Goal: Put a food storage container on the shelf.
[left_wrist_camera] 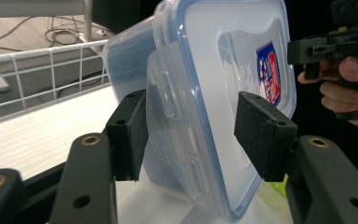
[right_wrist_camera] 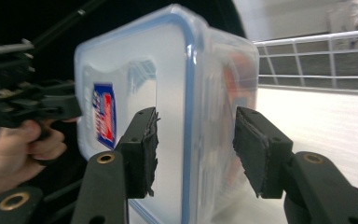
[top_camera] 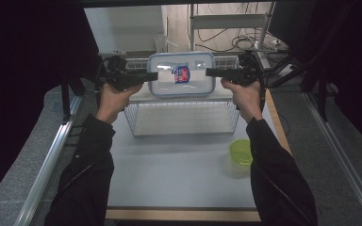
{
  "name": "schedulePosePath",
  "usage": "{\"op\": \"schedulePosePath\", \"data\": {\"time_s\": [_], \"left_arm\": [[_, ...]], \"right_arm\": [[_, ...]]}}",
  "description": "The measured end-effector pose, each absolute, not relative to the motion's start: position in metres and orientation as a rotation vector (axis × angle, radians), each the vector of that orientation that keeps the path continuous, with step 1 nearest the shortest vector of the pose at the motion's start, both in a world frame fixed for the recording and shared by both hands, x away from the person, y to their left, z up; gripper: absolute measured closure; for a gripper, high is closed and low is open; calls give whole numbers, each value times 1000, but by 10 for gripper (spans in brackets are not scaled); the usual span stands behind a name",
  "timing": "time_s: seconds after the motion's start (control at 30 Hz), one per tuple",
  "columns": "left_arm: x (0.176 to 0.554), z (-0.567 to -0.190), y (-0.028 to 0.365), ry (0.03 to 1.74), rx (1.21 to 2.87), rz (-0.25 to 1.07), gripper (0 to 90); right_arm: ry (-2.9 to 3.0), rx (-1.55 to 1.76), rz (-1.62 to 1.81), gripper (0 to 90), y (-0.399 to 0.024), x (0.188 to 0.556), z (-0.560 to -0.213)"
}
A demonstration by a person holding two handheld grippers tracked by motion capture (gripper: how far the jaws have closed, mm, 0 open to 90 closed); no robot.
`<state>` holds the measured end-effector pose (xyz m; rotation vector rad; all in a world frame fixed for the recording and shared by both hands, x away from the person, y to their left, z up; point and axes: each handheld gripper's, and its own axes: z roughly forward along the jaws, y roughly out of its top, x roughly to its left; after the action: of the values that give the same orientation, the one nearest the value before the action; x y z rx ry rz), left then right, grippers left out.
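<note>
My left tongs (top_camera: 152,75) and right tongs (top_camera: 211,72) each straddle an end of the box (top_camera: 181,87), half-wide, pads not pressing.

A workbench in a dim room, ringed by dark curtains.

A pale grey table (top_camera: 179,174) with a wooden front edge stands between metal rails (top_camera: 47,160). Black drapes (top_camera: 23,47) hang at both sides. Behind it, a light floor (top_camera: 226,37) carries tangled cables (top_camera: 245,42) and a metal shelf frame (top_camera: 231,21).
</note>
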<state>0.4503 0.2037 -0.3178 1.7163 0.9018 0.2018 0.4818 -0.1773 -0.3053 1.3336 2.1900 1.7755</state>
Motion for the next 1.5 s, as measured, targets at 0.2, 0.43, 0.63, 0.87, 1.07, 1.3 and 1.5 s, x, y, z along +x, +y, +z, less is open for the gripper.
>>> {"op": "schedulePosePath", "data": {"time_s": [0.2, 0.43, 0.63, 0.87, 1.07, 1.3, 1.5], "left_arm": [[455, -322, 202, 944, 1717, 200, 338], [462, -323, 203, 979, 1707, 209, 281], [459, -321, 201, 1003, 1754, 360, 176], [437, -321, 201, 934, 1760, 460, 238], [411, -329, 197, 878, 1815, 534, 514], [414, -348, 194, 898, 1830, 445, 816], [422, -350, 190, 940, 1814, 453, 845]], "right_arm": [[2202, 1343, 1670, 478, -168, 482, -311], [2182, 1392, 1715, 476, -168, 486, -321], [2154, 1388, 1749, 491, -171, 484, -318], [2128, 1300, 1715, 530, -176, 475, -314], [2133, 1186, 1635, 755, -176, 456, -313], [2254, 1014, 1480, 892, -156, 441, -327], [2261, 1028, 1443, 892, -146, 448, -335]]}}
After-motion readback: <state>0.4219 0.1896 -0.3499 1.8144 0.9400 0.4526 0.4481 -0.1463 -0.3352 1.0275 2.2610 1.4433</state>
